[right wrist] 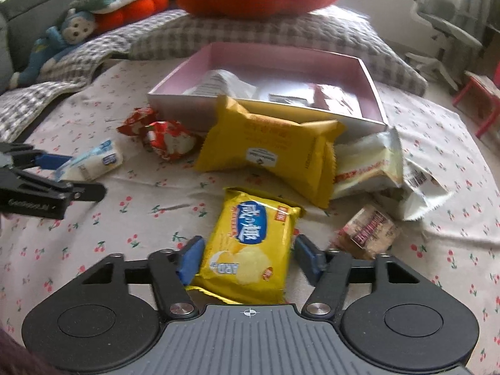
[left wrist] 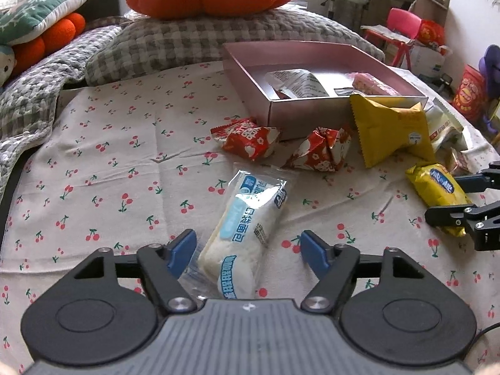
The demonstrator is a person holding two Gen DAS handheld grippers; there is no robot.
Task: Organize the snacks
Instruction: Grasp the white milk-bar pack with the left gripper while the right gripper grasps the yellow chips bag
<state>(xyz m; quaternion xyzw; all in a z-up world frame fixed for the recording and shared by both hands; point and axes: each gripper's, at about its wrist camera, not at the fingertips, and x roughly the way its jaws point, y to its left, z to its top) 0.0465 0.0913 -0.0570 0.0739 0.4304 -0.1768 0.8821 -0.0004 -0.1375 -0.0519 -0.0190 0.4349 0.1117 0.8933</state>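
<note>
Soft daylight from behind; fisheye-bent edges, right view slightly blurred.

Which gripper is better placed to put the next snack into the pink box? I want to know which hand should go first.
Probably the right gripper: its open jaws closely flank the yellow chip packet, nearly ready to close. The left gripper also straddles the white bread packet, but with more slack. The pink box lies straight ahead.

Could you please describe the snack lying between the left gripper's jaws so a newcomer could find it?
Start at the pink box on the cherry-print sheet. Nearer than the two red wrappers lies the bread packet: the only white, blue-lettered one.
</note>
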